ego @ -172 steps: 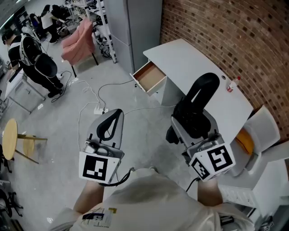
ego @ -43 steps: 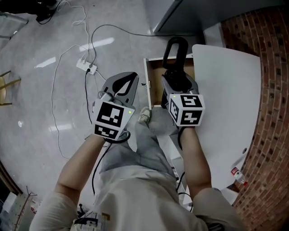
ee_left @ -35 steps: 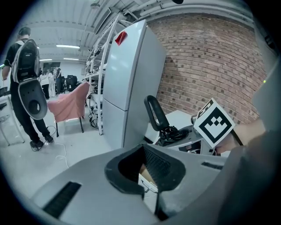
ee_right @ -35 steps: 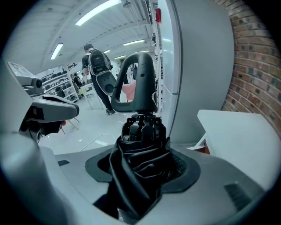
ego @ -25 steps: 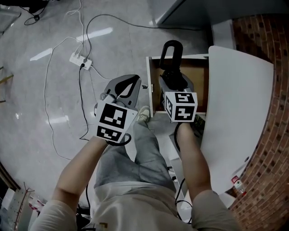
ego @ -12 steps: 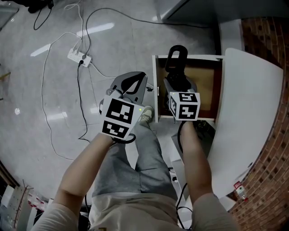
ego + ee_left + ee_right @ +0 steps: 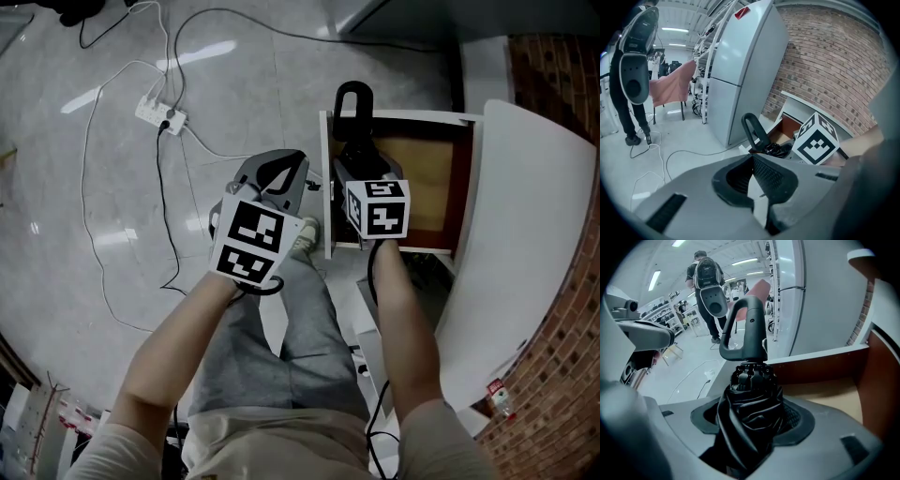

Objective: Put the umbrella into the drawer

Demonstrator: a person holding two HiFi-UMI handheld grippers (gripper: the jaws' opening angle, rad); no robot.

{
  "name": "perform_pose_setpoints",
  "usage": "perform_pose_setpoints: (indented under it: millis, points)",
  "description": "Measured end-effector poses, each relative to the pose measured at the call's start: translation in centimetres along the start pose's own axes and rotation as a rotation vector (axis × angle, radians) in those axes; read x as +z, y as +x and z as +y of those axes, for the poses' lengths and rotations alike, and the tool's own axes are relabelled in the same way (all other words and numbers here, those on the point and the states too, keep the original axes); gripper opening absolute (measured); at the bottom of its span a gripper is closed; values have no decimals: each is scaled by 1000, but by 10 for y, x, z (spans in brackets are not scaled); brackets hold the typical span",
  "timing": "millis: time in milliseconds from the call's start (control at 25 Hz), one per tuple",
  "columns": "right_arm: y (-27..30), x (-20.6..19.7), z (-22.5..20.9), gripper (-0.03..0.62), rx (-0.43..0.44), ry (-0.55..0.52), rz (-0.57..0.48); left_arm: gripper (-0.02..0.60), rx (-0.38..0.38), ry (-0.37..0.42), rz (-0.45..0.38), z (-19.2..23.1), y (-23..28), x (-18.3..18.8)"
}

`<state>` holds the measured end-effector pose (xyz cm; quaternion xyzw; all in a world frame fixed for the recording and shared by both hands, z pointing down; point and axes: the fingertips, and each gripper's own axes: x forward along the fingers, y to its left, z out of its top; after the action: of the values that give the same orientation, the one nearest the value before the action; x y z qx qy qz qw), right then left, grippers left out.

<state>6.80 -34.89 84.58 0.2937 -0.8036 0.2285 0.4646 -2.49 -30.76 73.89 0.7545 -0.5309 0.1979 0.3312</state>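
Observation:
A folded black umbrella (image 7: 353, 131) with a loop handle sticks out of my right gripper (image 7: 360, 161), which is shut on its canopy. In the head view it hangs over the left side of the open wooden drawer (image 7: 427, 183), with the handle reaching past the drawer's far rim. The right gripper view shows the umbrella (image 7: 749, 414) clamped in my right gripper (image 7: 752, 423), the handle pointing ahead and the drawer (image 7: 829, 387) floor just to the right. My left gripper (image 7: 281, 173) hovers left of the drawer, shut and holding nothing; the left gripper view shows its jaws (image 7: 753, 187) touching.
The white desk top (image 7: 525, 234) runs along the drawer's right side, against a brick wall (image 7: 562, 84). A power strip (image 7: 152, 113) and cables lie on the floor. My leg and shoe (image 7: 302, 234) are beside the drawer. A grey fridge (image 7: 740, 70) stands behind; a person (image 7: 707, 284) stands farther off.
Over the last seconds I walked up to the drawer. In the last second the right gripper carried the umbrella a little further over it; the left gripper stayed alongside, shut.

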Motion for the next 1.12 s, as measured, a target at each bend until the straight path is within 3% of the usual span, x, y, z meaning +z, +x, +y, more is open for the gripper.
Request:
perform_pose_setpoints:
  millis: [360,760,1120]
  points:
    - [19,-17,-12,283,-28,51,90,8,-20,25,51,1,11,-24]
    - [11,-20,-10,293,-81,15,89,8,-17,27,62,2,0,-34]
    - [-36,2,-8,293,-131,-22,54,8,11,21,54,1,-36,-23]
